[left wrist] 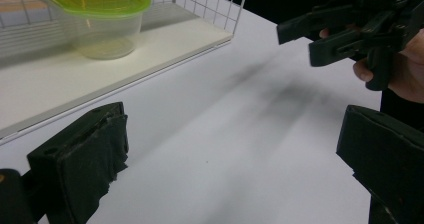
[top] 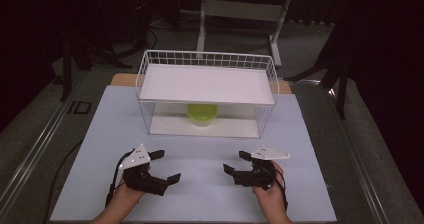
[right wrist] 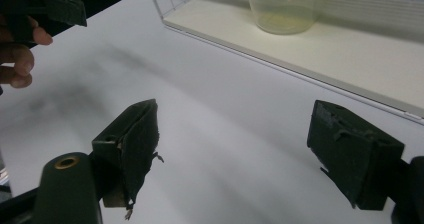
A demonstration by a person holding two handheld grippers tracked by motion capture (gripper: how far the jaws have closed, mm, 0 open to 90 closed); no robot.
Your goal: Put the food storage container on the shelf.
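Observation:
A clear plastic tub with a green lid [top: 202,113] stands on the lower shelf of a white wire rack [top: 207,84] at the back of the table. The tub [left wrist: 95,19] sits at the upper left of the left gripper view, and the same tub [right wrist: 283,6] is at the top of the right gripper view. My left gripper [top: 166,166] rests open near the table's front left, nothing between its jaws. My right gripper [top: 236,161] is open at the front right, also holding nothing. The two point towards each other.
The rack has a white upper shelf [top: 210,84] and a white bottom board [left wrist: 100,69]. A pale tabletop [top: 200,184] spreads between the rack and the grippers. Dark floor and metal stand legs [top: 202,19] lie beyond the table.

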